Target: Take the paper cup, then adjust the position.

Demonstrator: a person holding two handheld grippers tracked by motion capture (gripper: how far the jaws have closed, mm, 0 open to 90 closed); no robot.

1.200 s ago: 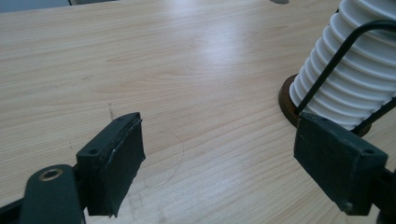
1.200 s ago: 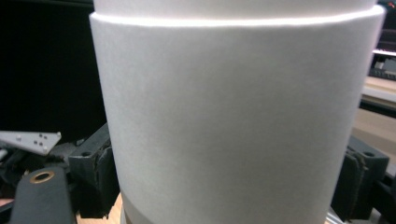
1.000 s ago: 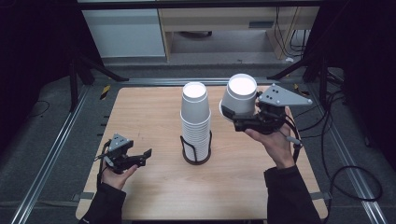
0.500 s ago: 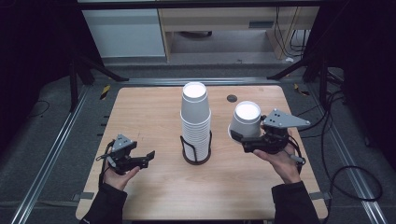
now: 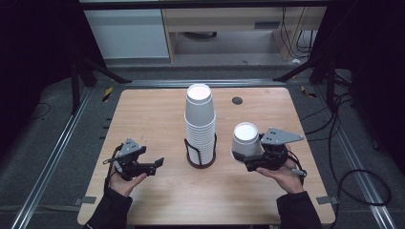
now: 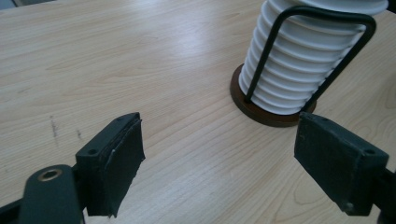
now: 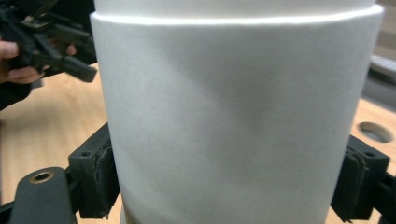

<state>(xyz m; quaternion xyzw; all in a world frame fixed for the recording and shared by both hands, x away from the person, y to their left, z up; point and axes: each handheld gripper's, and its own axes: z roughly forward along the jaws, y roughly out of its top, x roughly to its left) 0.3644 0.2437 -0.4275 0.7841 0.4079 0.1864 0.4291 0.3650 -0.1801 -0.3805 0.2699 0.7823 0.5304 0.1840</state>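
Setting down a single cup [image 5: 247,140] clamped in the right gripper [image 5: 253,160], beside the stack [image 5: 200,125]; next, lowering to the table [image 5: 157,112] before releasing; left gripper [image 5: 152,165] wide open, idle.

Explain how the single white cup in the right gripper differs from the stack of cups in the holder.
The single cup is clamped between the jaws of the right gripper; the stack of cups stands free in a black wire holder on the table. The single cup is one and short; the stack is many nested cups, much taller. Both are plain white and sit upside down.
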